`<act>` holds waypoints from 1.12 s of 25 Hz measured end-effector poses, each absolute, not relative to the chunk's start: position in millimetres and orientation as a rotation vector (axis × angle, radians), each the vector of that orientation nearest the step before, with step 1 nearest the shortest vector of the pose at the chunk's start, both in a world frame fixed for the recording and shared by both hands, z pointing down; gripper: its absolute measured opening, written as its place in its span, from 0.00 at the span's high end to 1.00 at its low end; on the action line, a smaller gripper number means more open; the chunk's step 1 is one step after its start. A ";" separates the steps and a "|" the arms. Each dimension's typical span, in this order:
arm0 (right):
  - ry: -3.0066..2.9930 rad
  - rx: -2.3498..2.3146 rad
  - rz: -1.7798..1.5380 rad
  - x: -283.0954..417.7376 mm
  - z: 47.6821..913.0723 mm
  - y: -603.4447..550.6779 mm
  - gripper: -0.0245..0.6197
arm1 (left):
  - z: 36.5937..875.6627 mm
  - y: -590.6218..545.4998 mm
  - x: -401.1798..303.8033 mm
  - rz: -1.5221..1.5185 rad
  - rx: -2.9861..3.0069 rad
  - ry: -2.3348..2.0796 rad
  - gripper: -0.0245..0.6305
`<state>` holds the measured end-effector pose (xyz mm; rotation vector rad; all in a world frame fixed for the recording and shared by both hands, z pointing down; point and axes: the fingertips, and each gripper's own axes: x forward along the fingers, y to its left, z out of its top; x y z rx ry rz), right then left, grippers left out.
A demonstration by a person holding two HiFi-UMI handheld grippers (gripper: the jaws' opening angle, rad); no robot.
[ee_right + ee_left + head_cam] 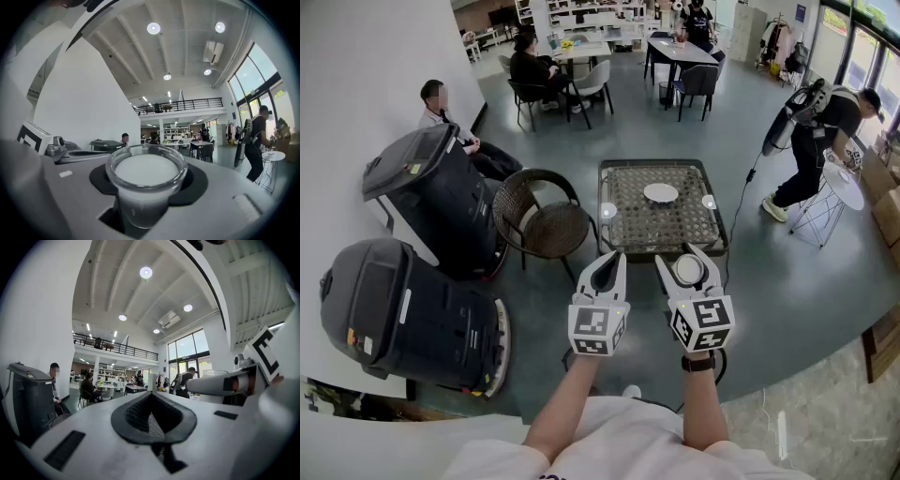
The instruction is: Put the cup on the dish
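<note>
A clear glass cup point(689, 270) with a milky white inside is held upright, my right gripper point(688, 263) shut on it; in the right gripper view the cup point(146, 176) fills the space between the dark pads point(194, 185). The white dish point(661, 192) lies on the far half of the low wicker-topped table point(623, 234), ahead of both grippers and apart from them. My left gripper point(612, 267) hangs beside the right one, shut with nothing in it; its pads point(187, 420) meet in the left gripper view. Both grippers hover over the floor in front of the table's near edge.
A round wicker chair point(546, 220) stands left of the table. Two dark bulky machines point(403, 314) point(427, 197) sit along the left wall. At the right, a person point(820, 131) with a backpack device stands by a small white side table point(842, 187). Other people sit at far tables.
</note>
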<state>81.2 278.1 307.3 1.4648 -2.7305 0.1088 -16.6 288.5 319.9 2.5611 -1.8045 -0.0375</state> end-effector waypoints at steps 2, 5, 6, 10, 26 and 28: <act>-2.732 1.450 0.113 83.0 310.0 280.7 0.60 | 321.9 290.0 -13.4 -0.045 2.551 -1.793 0.96; -2.744 1.432 0.107 85.6 309.8 284.7 0.60 | 319.2 291.8 -6.0 -0.071 2.557 -1.756 0.96; -2.750 1.429 0.105 86.1 309.0 285.1 0.60 | 317.3 291.9 -3.5 -0.078 2.564 -1.746 0.96; -2.776 1.419 0.111 86.6 308.7 282.3 0.60 | 316.3 287.5 1.8 -0.065 2.571 -1.747 0.96; -2.761 1.551 0.194 131.7 315.6 267.1 0.60 | 319.9 264.9 34.2 -0.062 2.609 -1.679 0.96; -2.757 1.557 0.181 133.4 315.3 261.3 0.60 | 321.6 257.4 37.4 -0.073 2.614 -1.665 0.96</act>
